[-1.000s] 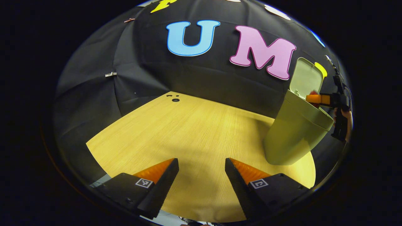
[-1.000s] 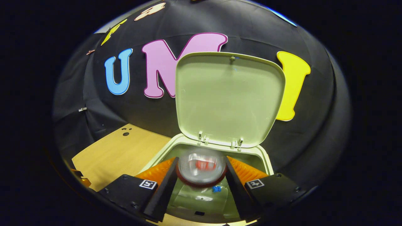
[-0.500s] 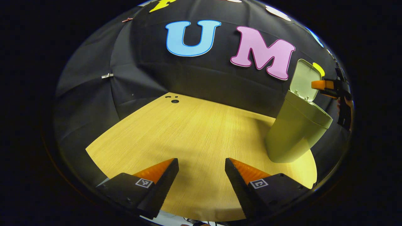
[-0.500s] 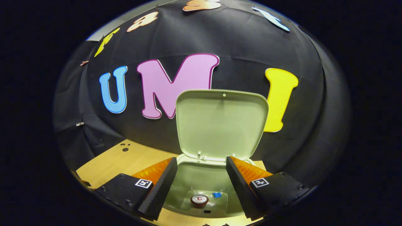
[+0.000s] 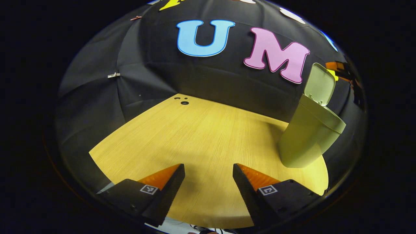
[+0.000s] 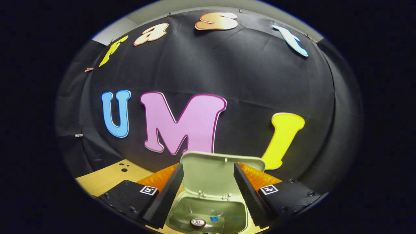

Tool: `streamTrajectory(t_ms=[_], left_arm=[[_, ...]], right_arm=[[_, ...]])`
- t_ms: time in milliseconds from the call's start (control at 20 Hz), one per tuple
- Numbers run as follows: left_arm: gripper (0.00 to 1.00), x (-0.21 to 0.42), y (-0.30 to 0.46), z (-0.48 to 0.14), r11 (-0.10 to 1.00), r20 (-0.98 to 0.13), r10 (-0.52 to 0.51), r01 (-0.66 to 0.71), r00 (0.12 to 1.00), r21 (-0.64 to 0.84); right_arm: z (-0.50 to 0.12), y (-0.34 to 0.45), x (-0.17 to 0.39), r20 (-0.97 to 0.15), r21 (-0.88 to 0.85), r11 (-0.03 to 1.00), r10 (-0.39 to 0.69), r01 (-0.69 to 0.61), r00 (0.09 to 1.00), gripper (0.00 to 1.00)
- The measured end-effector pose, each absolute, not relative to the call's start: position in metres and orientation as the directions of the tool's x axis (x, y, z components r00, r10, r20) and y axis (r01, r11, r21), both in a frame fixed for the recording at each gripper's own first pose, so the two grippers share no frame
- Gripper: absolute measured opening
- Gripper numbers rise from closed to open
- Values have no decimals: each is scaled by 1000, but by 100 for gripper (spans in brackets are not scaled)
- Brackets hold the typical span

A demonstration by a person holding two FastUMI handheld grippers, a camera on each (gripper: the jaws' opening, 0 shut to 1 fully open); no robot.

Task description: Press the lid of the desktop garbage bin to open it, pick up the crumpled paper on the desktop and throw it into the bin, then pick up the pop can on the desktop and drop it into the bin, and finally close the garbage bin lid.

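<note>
The pale green garbage bin [image 5: 308, 136] stands at the right of the wooden desktop [image 5: 201, 136], its lid [image 5: 320, 84] raised upright. In the right gripper view I look down past the lid [image 6: 213, 170] into the bin [image 6: 185, 213], where the pop can [image 6: 197, 222] lies at the bottom. My right gripper [image 6: 208, 191] hangs open above the bin, level with the lid's upper half, holding nothing; it also appears beyond the lid as the right gripper [image 5: 338, 66] in the left gripper view. My left gripper [image 5: 208, 182] is open above the near desktop, empty.
Small holes [image 5: 184, 102] mark the desktop's far corner. Black cloth walls close in the back and sides. A small blue item [image 6: 213, 218] sits inside the bin beside the can.
The right gripper let go of the pop can, which dropped to the bin's bottom. That gripper then rose well above the bin, level with the raised lid. The left gripper stayed nearly still.
</note>
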State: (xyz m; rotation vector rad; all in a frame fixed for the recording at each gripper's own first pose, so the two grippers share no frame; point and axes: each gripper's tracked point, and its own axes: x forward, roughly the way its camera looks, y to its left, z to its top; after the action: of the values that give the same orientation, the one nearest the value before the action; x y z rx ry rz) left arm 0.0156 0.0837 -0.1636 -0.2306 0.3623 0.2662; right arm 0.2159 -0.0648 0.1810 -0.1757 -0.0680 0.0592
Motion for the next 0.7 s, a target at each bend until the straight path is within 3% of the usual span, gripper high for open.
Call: streamTrajectory(t_ms=[300, 700], left_arm=[[96, 8, 98, -169, 924, -382, 251, -338, 889, -180], [96, -9, 114, -173, 889, -385, 310, -409, 869, -207]], right_arm=[[231, -79, 259, 111, -131, 991, 5, 10, 994, 97], [208, -97, 313, -6, -71, 996, -45, 45, 999, 98]])
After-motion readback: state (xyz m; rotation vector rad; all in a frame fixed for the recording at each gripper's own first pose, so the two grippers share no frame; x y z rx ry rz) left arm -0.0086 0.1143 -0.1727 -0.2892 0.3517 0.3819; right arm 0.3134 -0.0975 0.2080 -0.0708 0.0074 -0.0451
